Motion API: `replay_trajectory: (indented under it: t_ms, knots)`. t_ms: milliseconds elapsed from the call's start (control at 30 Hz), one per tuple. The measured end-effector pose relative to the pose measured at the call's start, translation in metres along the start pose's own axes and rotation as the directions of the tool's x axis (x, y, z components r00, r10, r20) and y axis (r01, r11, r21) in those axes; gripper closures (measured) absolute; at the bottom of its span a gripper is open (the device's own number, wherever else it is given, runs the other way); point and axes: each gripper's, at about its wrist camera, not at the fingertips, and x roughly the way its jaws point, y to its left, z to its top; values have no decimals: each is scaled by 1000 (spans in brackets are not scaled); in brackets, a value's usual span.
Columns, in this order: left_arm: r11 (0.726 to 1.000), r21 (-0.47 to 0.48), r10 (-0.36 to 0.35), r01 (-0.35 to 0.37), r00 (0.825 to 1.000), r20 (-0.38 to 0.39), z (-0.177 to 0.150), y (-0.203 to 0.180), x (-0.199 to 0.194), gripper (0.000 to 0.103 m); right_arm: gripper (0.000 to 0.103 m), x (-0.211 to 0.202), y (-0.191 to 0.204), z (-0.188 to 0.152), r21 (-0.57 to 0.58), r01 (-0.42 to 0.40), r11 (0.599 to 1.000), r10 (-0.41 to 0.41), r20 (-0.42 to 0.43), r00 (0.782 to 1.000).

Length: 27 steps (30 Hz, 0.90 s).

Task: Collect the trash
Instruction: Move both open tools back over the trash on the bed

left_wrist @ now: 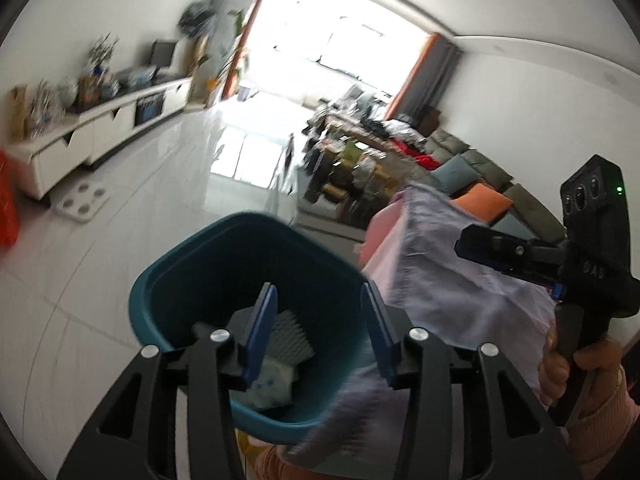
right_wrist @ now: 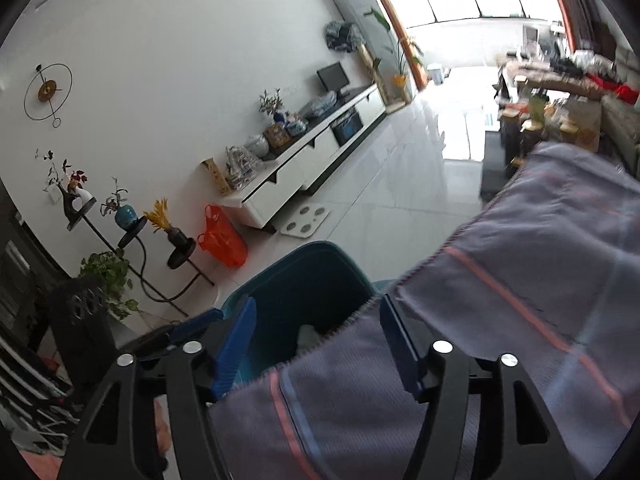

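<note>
A teal bin (left_wrist: 244,226) stands on the white floor right under my left gripper (left_wrist: 320,332), which is open over its mouth with nothing between the blue pads. Inside lie a white ribbed piece (left_wrist: 290,338) and a crumpled wrapper (left_wrist: 268,394). A lavender checked cloth (left_wrist: 436,276) hangs to the right of the bin. My right gripper (right_wrist: 318,340) is open. The cloth (right_wrist: 520,280) drapes loosely across its right finger (right_wrist: 400,344) and over the rim of the bin (right_wrist: 304,256). A hand (left_wrist: 560,364) holds the right gripper (left_wrist: 480,252).
A white TV cabinet (right_wrist: 304,176) lines the left wall, with a floor scale (right_wrist: 306,220) and an orange bag (right_wrist: 222,240) in front. Plant stands (right_wrist: 132,236) are at the near left. A cluttered coffee table (left_wrist: 360,152) and a sofa (left_wrist: 476,176) fill the right.
</note>
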Motion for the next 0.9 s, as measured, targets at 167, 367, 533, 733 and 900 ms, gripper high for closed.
replay_trajectory:
  t_ms: [167, 367, 533, 733, 900]
  knots:
    - [993, 88, -83, 79, 996, 35, -3, -42, -11, 44, 28, -43, -3, -13, -30, 50, 998, -48, 65, 997]
    - [964, 180, -200, 194, 980, 15, -16, -99, -8, 34, 19, -95, -21, -35, -10, 150, 989, -147, 136, 980]
    - [922, 239, -302, 306, 952, -54, -31, -143, 5, 33, 15, -143, -44, -63, 54, 247, 968, -252, 173, 952]
    - [846, 296, -414, 444, 896, -161, -59, -206, 22, 33, 15, -195, -74, -94, 147, 356, 923, -379, 192, 905]
    - [770, 319, -489, 552, 833, -261, -83, -252, 34, 33, 15, -238, -96, -121, 223, 414, 882, -459, 215, 862]
